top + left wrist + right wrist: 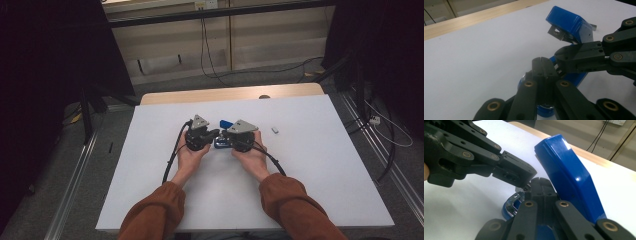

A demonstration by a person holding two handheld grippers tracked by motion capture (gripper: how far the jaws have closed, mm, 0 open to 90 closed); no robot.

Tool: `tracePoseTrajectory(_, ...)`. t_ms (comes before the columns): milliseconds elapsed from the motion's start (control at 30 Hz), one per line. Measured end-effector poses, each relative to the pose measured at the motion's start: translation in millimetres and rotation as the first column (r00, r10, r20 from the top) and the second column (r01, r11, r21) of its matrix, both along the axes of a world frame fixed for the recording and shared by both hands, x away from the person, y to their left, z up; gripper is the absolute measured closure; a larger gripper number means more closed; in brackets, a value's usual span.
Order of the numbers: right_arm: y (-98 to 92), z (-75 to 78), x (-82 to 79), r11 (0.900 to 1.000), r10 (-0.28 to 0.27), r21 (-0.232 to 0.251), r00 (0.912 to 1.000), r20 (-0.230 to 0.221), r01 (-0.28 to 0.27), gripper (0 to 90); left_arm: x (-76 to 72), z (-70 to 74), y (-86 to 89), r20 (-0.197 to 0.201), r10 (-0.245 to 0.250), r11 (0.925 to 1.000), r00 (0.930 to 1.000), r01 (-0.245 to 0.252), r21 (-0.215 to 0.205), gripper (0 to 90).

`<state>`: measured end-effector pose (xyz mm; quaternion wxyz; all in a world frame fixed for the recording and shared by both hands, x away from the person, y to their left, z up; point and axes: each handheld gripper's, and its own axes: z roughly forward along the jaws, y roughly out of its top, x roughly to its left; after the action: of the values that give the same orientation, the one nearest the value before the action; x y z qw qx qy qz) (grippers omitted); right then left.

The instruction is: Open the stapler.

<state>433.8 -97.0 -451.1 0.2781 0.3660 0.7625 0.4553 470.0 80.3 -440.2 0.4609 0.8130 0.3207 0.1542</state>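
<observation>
A blue stapler (223, 123) lies at the middle of the white table (310, 165), its lid (571, 22) swung up and open. In the right gripper view the lid (569, 175) rises to the right of my jaws, over the chrome base (511, 203). My left gripper (216, 133) and right gripper (225, 134) meet tip to tip over the base. The left gripper (541, 60) has its jaws pressed together. The right gripper (541, 181) is shut too. I cannot tell whether either pinches a thin part.
A small white piece (275, 130) lies on the table to the right of the stapler. A wooden strip (230, 94) runs along the far edge. Cables (207, 60) trail over the floor beyond, and metal rails (75, 175) flank the table.
</observation>
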Motion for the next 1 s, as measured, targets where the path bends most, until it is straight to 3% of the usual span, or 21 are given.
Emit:
tracePoseTrajectory(400, 3.3, -3.9, 0.4, 1.000, -0.001, -0.001, 1.0000, 0.005, 0.001, 90.0, 1.5, -6.8, -0.1, -0.014, -0.002, 0.9997, 0.9999, 0.002, 0.024, 90.0)
tracePoseTrajectory(1000, 8.0, -1.6, 2.0, 1.000, -0.023, 0.011, 0.9986, 0.047, 0.023, 90.0, 1.5, -7.7, -0.4, -0.019, 0.000, 0.9999, 0.9998, 0.000, 0.015, 90.0)
